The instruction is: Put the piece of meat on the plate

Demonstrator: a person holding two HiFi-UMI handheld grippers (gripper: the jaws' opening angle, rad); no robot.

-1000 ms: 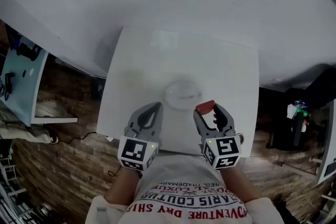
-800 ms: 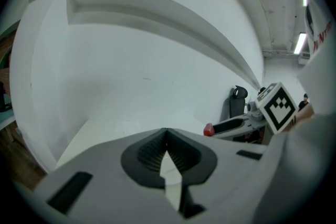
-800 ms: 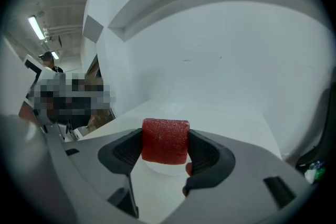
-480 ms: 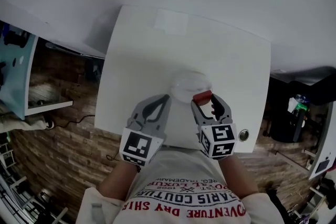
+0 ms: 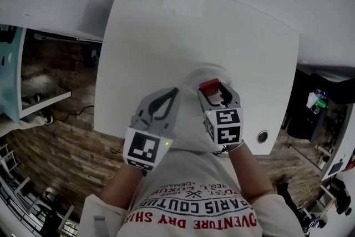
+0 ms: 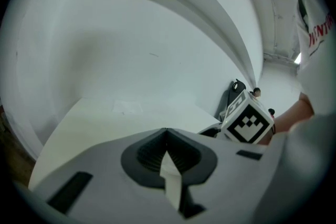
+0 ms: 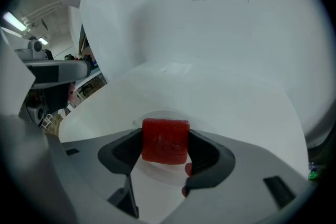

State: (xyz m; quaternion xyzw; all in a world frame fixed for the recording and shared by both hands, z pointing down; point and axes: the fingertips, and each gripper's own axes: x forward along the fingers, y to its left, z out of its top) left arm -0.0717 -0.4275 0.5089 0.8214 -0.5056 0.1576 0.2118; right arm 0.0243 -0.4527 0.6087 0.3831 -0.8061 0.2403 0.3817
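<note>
Right gripper [image 5: 215, 91] [image 7: 165, 145]: grey plastic shell, dark ribbed pads, jaws set wide and clamped on the piece of meat [image 5: 209, 86] [image 7: 165, 140] from both sides. Piece of meat – a red, blocky cube with rounded edges and a slightly grainy, matte face, sitting upright between the pads near the tips. Directly under and behind it in the right gripper view, the plate [image 7: 157, 171] [image 5: 206, 71]: small, round, pale and glassy-looking, thin rim, lying flat on the table [image 5: 155, 36] [image 7: 236, 107] [image 6: 105, 118] near its front edge. Meat over the plate's middle; cannot tell whether it touches the plate's surface.

Left gripper [image 5: 169, 98] [image 6: 167, 138]: same grey shell, jaws drawn together to a point with only a thin slit behind the tips, nothing between them. Sits just left of the right gripper, tips over the table beside the plate, apart from it.

Table: smooth matte white top, squarish with rounded corners. Small round metal-looking grommet [image 5: 262, 136] set in the top near the front right corner.

Beyond the table, plain white wall [image 6: 131, 50] with a curved ledge. Beneath, a floor [image 5: 61, 141] of brown brick-patterned boards. At the bottom of the head view, a white shirt [image 5: 194, 202] with red lettering.
</note>
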